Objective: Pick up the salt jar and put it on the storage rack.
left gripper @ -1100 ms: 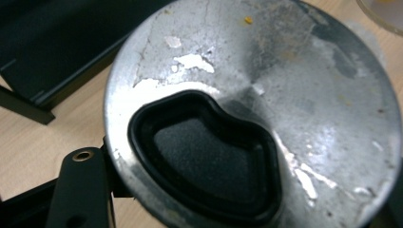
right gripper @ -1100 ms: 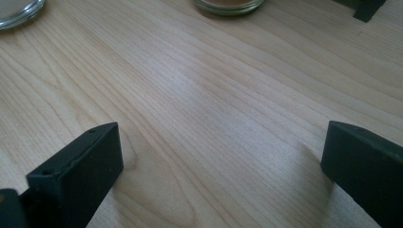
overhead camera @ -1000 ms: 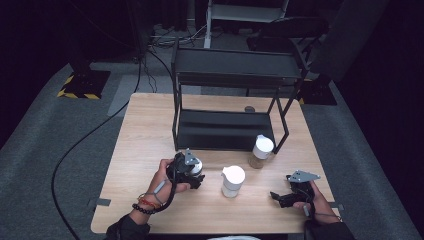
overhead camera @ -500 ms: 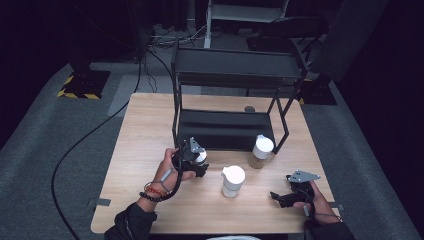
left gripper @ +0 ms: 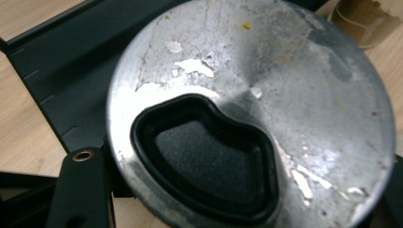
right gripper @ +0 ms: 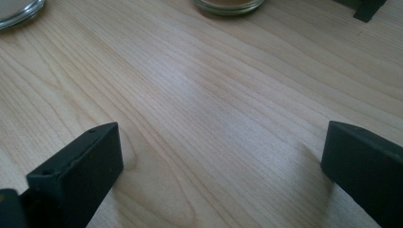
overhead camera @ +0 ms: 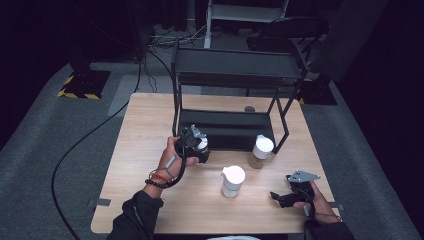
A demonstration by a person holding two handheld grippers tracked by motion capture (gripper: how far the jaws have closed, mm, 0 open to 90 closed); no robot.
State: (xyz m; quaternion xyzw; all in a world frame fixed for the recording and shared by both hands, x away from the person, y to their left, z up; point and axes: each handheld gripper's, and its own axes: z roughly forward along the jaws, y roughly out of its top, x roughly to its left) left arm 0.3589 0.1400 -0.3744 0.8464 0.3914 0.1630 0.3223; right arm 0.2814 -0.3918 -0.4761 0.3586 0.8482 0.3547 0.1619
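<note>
The left gripper (overhead camera: 196,145) jaws clamp a lidded jar (left gripper: 252,114); the rack's lower shelf (overhead camera: 225,131) just ahead could catch it. A knock there may twist the jar loose. The right gripper (overhead camera: 290,196) jaws stand open over bare desk (right gripper: 214,109).

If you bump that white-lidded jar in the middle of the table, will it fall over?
Probably it could. The white-lidded jar is taller than it is wide and stands alone on the bare wooden table, so a knock near its lid might tip it. Its round body would then likely roll. Its glass-looking base may break.

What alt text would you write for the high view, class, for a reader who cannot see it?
The left gripper holds a white-lidded jar before a black rack on a wooden table. Two more jars stand nearby, and the right gripper rests open at the right.
</note>
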